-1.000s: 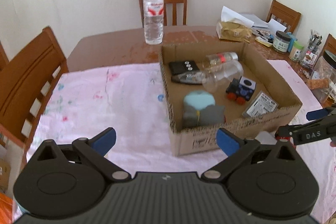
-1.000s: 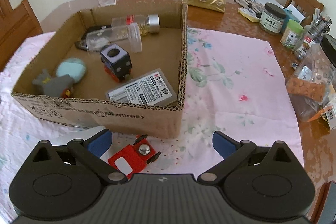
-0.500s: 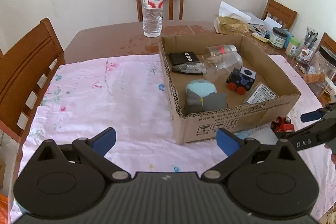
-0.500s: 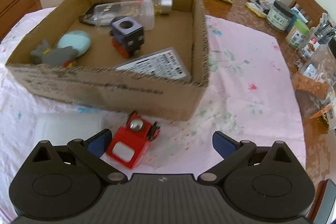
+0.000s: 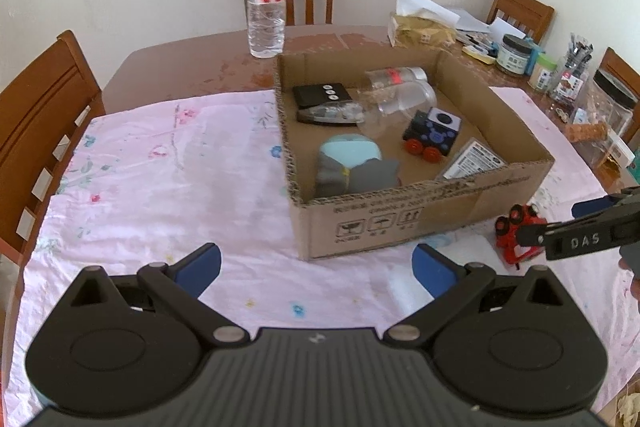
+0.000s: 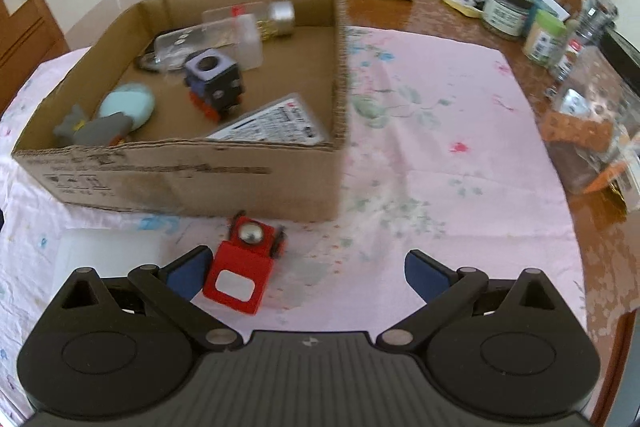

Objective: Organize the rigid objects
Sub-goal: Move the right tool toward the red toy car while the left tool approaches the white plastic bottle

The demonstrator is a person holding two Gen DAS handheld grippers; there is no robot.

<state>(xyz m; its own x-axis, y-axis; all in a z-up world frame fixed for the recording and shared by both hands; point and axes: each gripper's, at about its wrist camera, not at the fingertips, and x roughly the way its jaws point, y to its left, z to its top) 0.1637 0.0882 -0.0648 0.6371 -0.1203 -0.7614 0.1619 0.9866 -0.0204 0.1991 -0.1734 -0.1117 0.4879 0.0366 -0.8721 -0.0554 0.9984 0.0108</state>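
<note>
I see one cardboard box (image 6: 192, 183) on the pink cloth (image 6: 432, 155). Inside I count two clear bottles, one blue toy train (image 6: 214, 83), one gray and blue toy (image 5: 352, 167), one white packet and two dark gadgets. One red toy car (image 6: 244, 267) sits on the cloth just outside the box, between my right gripper (image 6: 306, 273) fingers, which are wide apart. My left gripper (image 5: 316, 265) is wide apart too, holding nothing.

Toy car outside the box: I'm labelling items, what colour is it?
Red toy car, with a silver dome and white panel; clearest in the right wrist view.
</note>
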